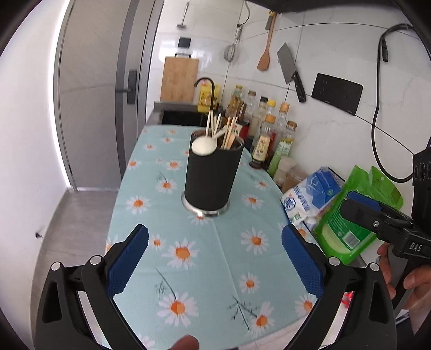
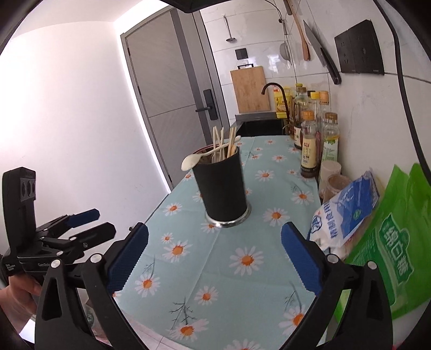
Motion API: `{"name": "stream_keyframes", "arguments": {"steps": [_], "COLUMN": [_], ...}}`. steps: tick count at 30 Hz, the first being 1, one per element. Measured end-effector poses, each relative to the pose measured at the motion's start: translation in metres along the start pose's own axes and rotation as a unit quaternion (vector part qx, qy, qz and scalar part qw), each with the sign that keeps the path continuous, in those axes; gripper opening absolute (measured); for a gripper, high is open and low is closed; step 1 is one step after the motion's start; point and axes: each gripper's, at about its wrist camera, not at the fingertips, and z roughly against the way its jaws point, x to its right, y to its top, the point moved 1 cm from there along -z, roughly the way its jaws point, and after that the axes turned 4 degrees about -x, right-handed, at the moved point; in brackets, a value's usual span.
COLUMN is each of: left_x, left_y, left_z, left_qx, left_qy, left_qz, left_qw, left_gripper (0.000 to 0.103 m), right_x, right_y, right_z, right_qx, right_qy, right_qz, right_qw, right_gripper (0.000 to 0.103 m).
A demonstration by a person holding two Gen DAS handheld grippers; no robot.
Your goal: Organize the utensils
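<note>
Apparently the sorting is finishing: chopsticks [image 1: 227, 134] and white spoon [image 1: 204, 146] are sitting in the black holder [image 1: 211, 180]; left gripper [image 1: 215, 258] and right gripper [image 2: 214, 258] are hanging wide apart, empty, near the holder, with nothing loose showing to collect.

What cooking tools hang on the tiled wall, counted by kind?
Ladle: 1
Strainer: 1
Wooden spatula: 1
Cleaver: 1
Total: 4

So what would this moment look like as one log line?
left gripper: open, empty | right gripper: open, empty | black holder: upright, holds chopsticks, white spoon
</note>
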Motion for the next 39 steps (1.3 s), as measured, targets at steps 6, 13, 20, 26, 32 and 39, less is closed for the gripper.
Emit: {"name": "stream_keyframes", "arguments": {"steps": [6, 13, 20, 26, 32, 39], "left_x": [-0.011, -0.016, -0.016, -0.019, -0.021, -0.021], "left_y": [-0.012, -0.022, -0.031, -0.041, -0.046, -0.049], "left_z": [0.006, 0.012, 0.012, 0.011, 0.012, 0.015], "left_qx": [-0.008, -0.017, -0.017, -0.033, -0.044, -0.052], "left_qy": [-0.008, -0.028, -0.038, -0.036, -0.038, -0.045], "left_qz": [-0.006, -0.008, -0.024, -0.025, -0.025, -0.027], "left_qw": [0.9999, 0.9994, 0.9988, 0.9985, 0.998, 0.9973], "left_gripper": [0.096, 0.096, 0.096, 0.096, 0.096, 0.096], "right_x": [-0.016, -0.03, -0.03, -0.026, -0.029, -0.031], "right_y": [-0.014, -0.027, -0.036, -0.043, -0.048, -0.053], "right_z": [0.003, 0.009, 0.013, 0.012, 0.011, 0.011], "right_qx": [-0.008, -0.017, -0.02, -0.033, -0.035, -0.038], "right_qy": [-0.036, -0.055, -0.077, -0.083, -0.082, -0.084], "right_qz": [-0.004, -0.001, -0.01, -0.018, -0.023, -0.032], "right_qw": [0.999, 0.998, 0.997, 0.996, 0.996, 0.995], "right_gripper": [0.098, 0.098, 0.098, 0.098, 0.098, 0.098]}}
